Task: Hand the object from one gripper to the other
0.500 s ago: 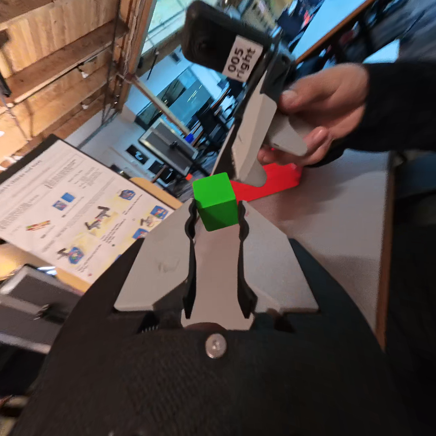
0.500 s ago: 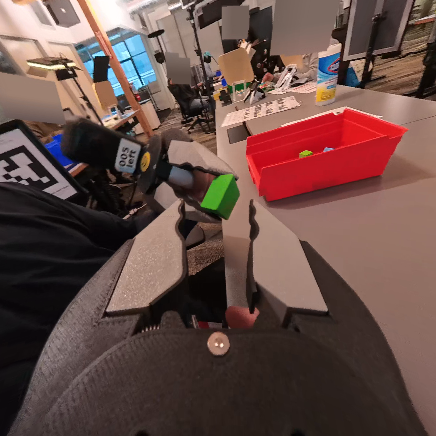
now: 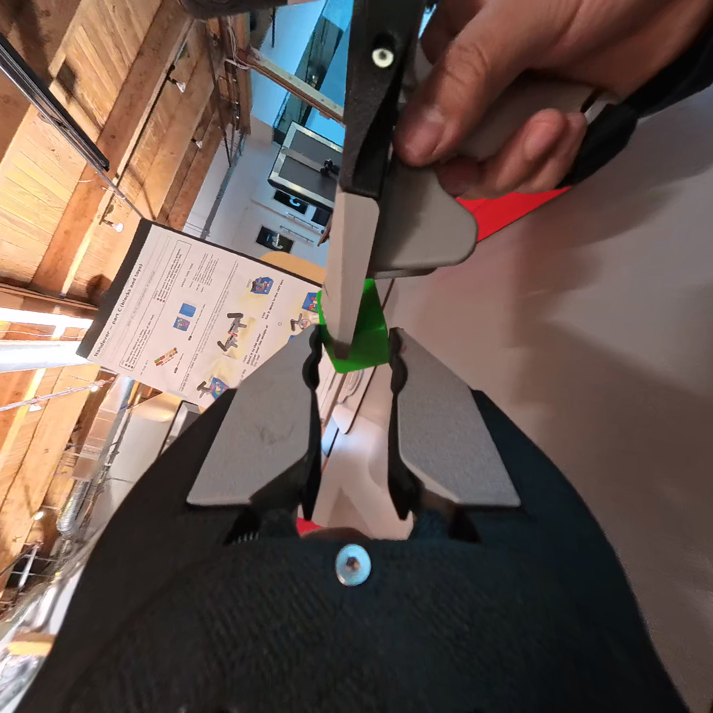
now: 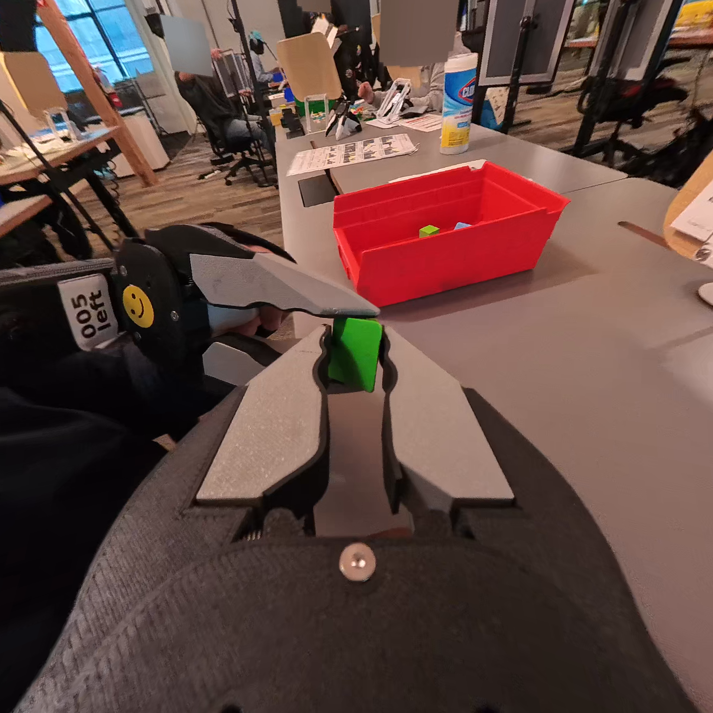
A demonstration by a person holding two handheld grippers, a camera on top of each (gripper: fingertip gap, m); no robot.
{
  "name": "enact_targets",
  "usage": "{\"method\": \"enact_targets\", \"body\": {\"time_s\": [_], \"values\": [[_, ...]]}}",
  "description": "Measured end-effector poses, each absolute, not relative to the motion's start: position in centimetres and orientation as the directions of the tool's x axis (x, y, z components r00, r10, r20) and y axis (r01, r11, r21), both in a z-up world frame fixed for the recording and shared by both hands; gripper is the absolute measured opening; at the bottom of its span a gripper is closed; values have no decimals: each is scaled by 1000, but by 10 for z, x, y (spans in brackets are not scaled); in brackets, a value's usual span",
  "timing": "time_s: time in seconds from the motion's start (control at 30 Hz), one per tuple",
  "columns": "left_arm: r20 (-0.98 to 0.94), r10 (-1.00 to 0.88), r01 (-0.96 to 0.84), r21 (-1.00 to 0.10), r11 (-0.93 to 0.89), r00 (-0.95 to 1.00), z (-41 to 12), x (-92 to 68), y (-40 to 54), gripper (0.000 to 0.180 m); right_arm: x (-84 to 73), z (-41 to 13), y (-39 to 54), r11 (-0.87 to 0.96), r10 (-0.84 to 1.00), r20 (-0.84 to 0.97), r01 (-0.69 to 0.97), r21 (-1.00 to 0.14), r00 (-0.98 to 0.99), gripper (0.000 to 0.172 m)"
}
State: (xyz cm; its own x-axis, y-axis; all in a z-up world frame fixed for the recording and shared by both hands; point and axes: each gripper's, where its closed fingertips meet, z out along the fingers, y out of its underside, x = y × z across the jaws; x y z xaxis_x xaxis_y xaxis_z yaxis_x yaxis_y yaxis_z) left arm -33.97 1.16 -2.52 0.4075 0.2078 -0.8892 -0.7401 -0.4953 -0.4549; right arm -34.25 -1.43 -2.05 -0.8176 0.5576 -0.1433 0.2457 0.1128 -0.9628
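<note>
Green block (image 4: 355, 357) sits clamped between both grippers' tips above the grey table (image 4: 540, 366): left gripper (image 3: 353, 343) narrowly pinches its sides, right gripper (image 4: 354, 349) pinches it crosswise; red bin (image 4: 455, 262) lies beyond.

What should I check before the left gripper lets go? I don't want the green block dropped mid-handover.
1. Right gripper pads on both sides of the green block: ok.
2. Left gripper clamping the block between its pads: ok.
3. Right grip firm enough to carry the block alone: cannot tell.
4. The two grippers cross on different faces, so the left can open freely: ok.
5. Grey table below the block if it slips: ok.
6. Red bin within view, with room inside: ok.
</note>
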Motion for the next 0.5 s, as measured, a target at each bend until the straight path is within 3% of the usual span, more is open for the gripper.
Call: {"method": "enact_targets", "body": {"time_s": [0.27,0.5], "values": [[-928,183,-742,-369,-559,324,-34,-347,11,30,-347,-33,-13,171,576,-129,273,-947,-807,21],[-912,227,-729,-410,-549,341,-35,-353,13,30,-352,-35,-10,168,588,-123,269,-948,-799,20]]}}
